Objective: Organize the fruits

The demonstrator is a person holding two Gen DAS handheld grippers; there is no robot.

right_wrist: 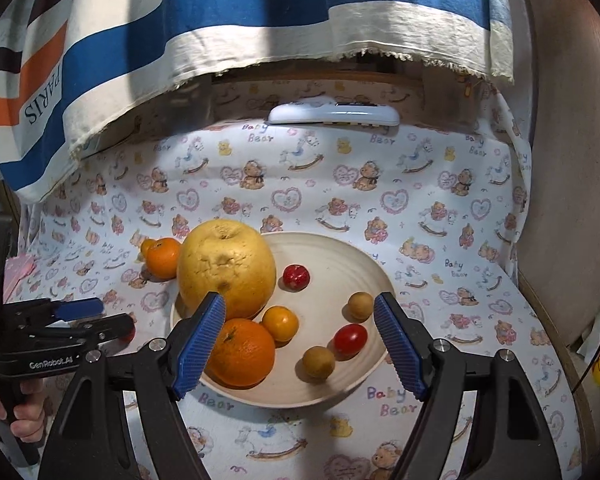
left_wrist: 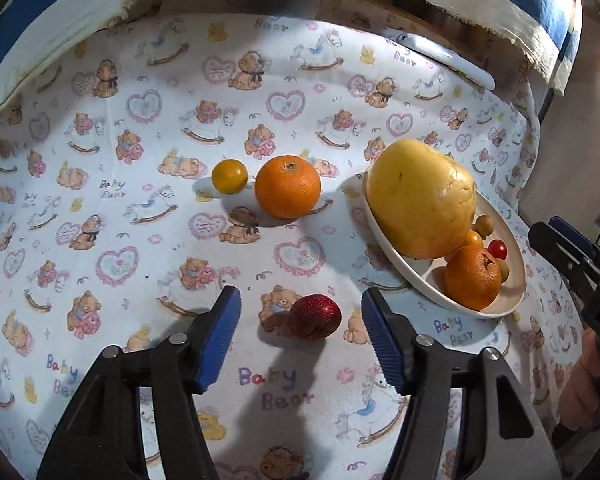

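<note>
Catalogued on the bear-printed cloth surface (left_wrist: 148, 128): one small glittery dark-red fruit (left_wrist: 315, 317), lying loose directly ahead of the left tool (left_wrist: 300, 334), between its blue pads but touched by neither; the jaws are held apart, nothing gripped. No marked long axis is shown by this roundish fruit. Further off on the cloth, a small yellow-orange fruit (left_wrist: 229, 176) and a round orange (left_wrist: 287, 186) are set side by side. The cream round plate (right_wrist: 352, 252) holds a large yellow pomelo (right_wrist: 226, 266), an orange and several small fruits. The right tool (right_wrist: 300, 342) is poised over the plate, jaws apart, empty. The left tool is judged nearer the red fruit, so that the grasp falls to it.
</note>
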